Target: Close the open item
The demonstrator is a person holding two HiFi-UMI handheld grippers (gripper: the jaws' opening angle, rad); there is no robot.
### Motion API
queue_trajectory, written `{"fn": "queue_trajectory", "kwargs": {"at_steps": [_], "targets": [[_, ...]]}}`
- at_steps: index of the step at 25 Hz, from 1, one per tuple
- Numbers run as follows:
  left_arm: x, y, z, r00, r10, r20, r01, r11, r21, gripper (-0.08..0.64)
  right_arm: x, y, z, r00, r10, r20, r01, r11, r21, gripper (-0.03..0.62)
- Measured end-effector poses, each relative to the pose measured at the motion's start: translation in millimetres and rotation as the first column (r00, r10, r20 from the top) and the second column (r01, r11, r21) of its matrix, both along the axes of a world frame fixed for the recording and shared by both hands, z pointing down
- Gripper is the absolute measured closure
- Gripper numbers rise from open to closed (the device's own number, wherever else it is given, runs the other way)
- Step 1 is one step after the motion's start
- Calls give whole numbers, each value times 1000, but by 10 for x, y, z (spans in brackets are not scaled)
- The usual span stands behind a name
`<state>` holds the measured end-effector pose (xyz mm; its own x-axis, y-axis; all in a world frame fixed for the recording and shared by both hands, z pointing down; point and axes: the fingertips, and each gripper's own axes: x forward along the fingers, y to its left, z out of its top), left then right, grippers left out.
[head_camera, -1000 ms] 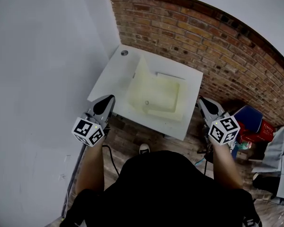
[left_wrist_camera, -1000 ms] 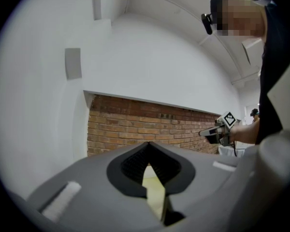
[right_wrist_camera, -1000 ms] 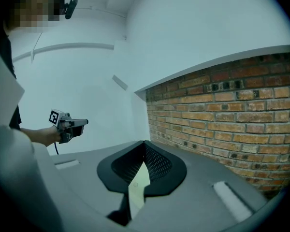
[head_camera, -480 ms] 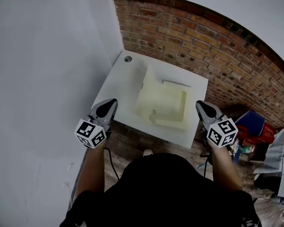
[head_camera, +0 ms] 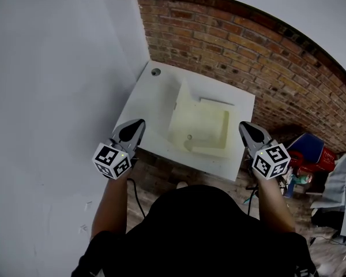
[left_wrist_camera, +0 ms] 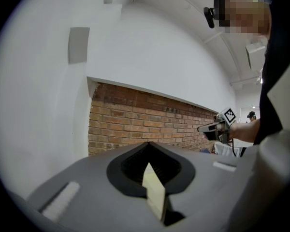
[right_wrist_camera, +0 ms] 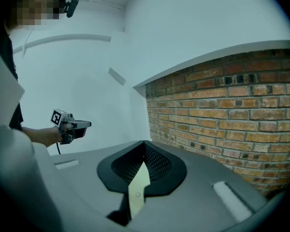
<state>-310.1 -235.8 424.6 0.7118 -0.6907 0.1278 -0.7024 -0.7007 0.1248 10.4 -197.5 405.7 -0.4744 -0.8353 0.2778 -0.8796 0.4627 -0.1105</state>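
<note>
While the head view has drifted slightly, so the white unit [head_camera: 144, 105] sits a touch further right in frame, both grippers have barely moved and touch nothing yet.
L gripper [head_camera: 137, 123] has its jaws together, empty, by the unit's near-left edge. R gripper [head_camera: 244, 126] jaws are also together w/ nothing in them, off the near-right corner. Task not begun, I'd judge: the cream basin [head_camera: 202, 120] at frame centre lies uncovered, w/ a pale panel [head_camera: 179, 100] standing along its left side, poss. the lid to swing down, though that's hard to tell from above. Only the head view shows unit and panel. The gripper views look level at the brick wall [head_camera: 248, 45] and white wall, each catching the other gripper mid-frame, and confirm the closed tips.
</note>
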Motion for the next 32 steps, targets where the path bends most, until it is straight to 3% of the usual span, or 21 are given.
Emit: {"fn": "queue_trajectory", "kwargs": {"at_steps": [17,32], "targets": [[267,115,29,1000,-12,23,12,1000,-16,557,305,70,-8,1000,6,23,-6,1000,16,592],[453,200,588,996,-57,73,67,987,-145,555,463,104,148,997,-72,33,72,997,-25,592]]}}
